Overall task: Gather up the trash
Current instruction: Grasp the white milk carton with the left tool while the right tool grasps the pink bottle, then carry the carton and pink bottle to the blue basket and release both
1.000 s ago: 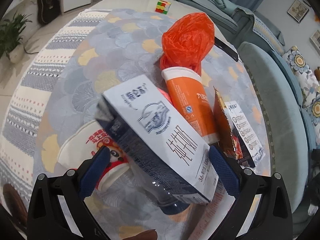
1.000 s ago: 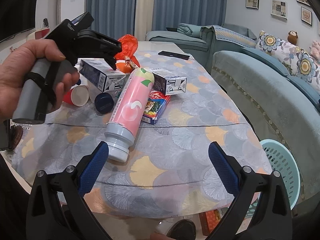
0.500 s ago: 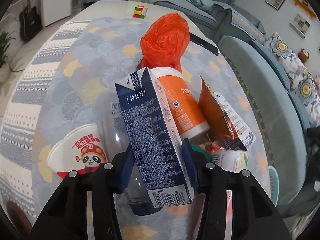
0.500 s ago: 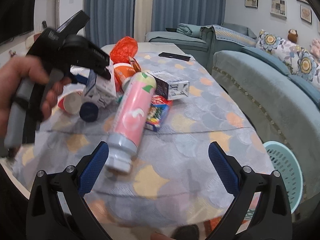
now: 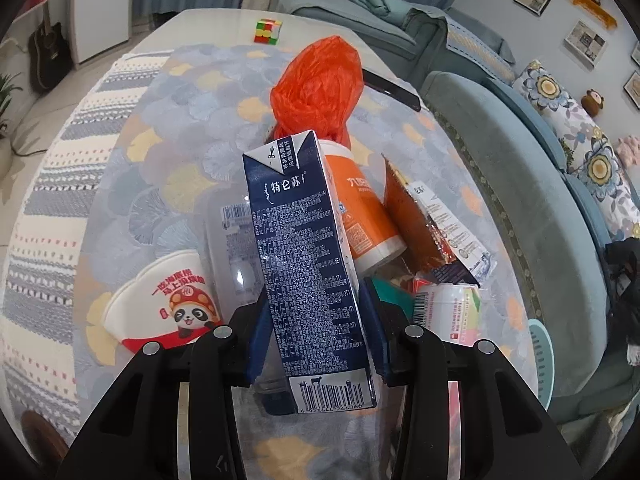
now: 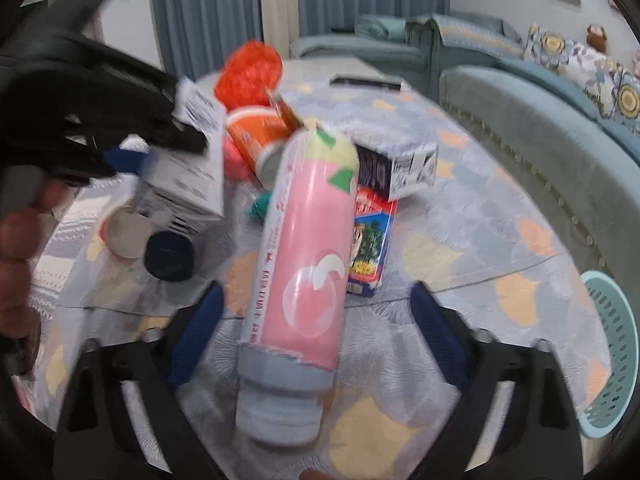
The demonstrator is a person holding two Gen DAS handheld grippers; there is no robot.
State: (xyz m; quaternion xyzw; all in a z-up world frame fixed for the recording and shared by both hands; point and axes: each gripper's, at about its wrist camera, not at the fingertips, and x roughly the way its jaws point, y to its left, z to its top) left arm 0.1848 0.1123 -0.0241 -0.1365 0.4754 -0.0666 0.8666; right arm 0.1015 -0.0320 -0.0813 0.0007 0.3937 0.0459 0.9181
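My left gripper (image 5: pixel 316 332) is shut on a navy and white milk carton (image 5: pixel 304 264) and holds it above the table; the carton also shows in the right wrist view (image 6: pixel 188 172). My right gripper (image 6: pixel 316 332) is open, its fingers on either side of a pink bottle with a grey cap (image 6: pixel 304 272) that lies on the table. The frame is blurred. Around it lie an orange tube (image 5: pixel 364 208), an orange plastic bag (image 5: pixel 316 88), a snack wrapper (image 5: pixel 432 224), a panda paper cup (image 5: pixel 168 304), a second carton (image 6: pixel 400 168) and a red-blue packet (image 6: pixel 368 248).
A teal basket (image 6: pixel 612 356) stands on the floor at the table's right edge, beside a teal sofa (image 5: pixel 520 184). A phone (image 5: pixel 392 88) and a colour cube (image 5: pixel 267 32) lie at the far end of the table. A clear bottle with a dark cap (image 6: pixel 170 254) lies under the held carton.
My left gripper closed on the milk carton, turned it on end and lifted it. My right gripper moved forward until the pink bottle lay between its open fingers.
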